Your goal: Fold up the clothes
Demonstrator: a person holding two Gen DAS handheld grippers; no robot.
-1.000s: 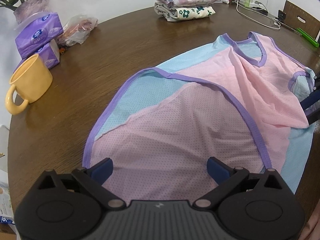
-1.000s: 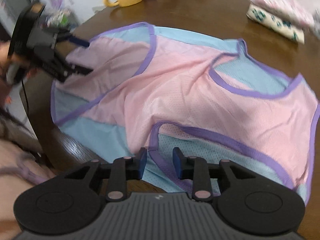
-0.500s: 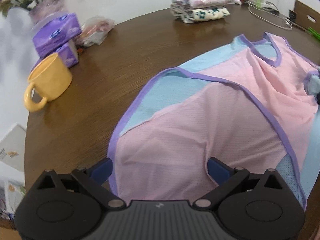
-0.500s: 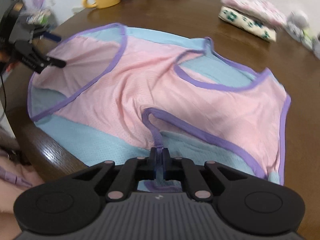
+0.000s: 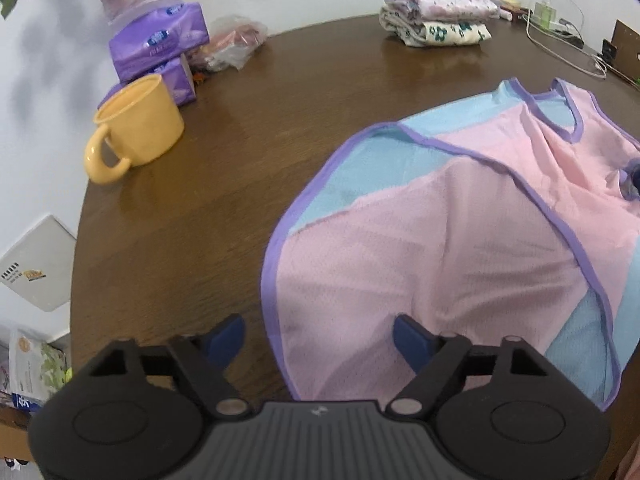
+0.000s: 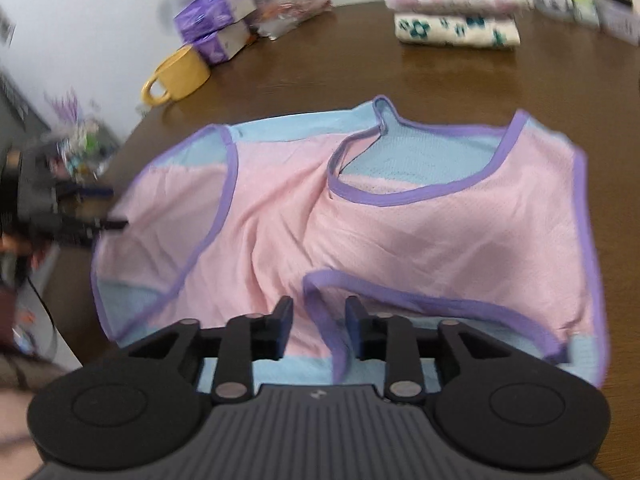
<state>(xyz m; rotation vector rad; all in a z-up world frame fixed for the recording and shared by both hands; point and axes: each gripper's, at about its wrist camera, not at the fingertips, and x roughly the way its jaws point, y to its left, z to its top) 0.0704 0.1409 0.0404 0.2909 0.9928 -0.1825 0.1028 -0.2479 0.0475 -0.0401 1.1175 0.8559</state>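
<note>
A pink and light-blue mesh vest (image 5: 460, 260) with purple trim lies spread on the round brown table (image 5: 200, 220). My left gripper (image 5: 318, 332) hovers over the vest's near hem corner. Its jaws are closing but still wide, with the purple hem edge between them and the pads off the cloth. In the right wrist view the vest (image 6: 400, 232) fills the middle. My right gripper (image 6: 319, 312) sits at the near armhole. Its jaws are opening, and the purple armhole trim (image 6: 324, 320) runs between the fingers untouched. The left gripper (image 6: 112, 208) shows blurred at the vest's far left.
A yellow mug (image 5: 136, 136), purple tissue packs (image 5: 160, 44) and a plastic bag (image 5: 232, 40) stand at the back left. Folded clothes (image 5: 436, 12) are stacked at the back. Cables (image 5: 560, 40) lie at the back right. The table edge (image 5: 78, 264) curves close on the left.
My left gripper slid left to the hem's corner and its jaws narrowed. My right gripper shut on the armhole trim half a second ago, then opened again and rolled.
</note>
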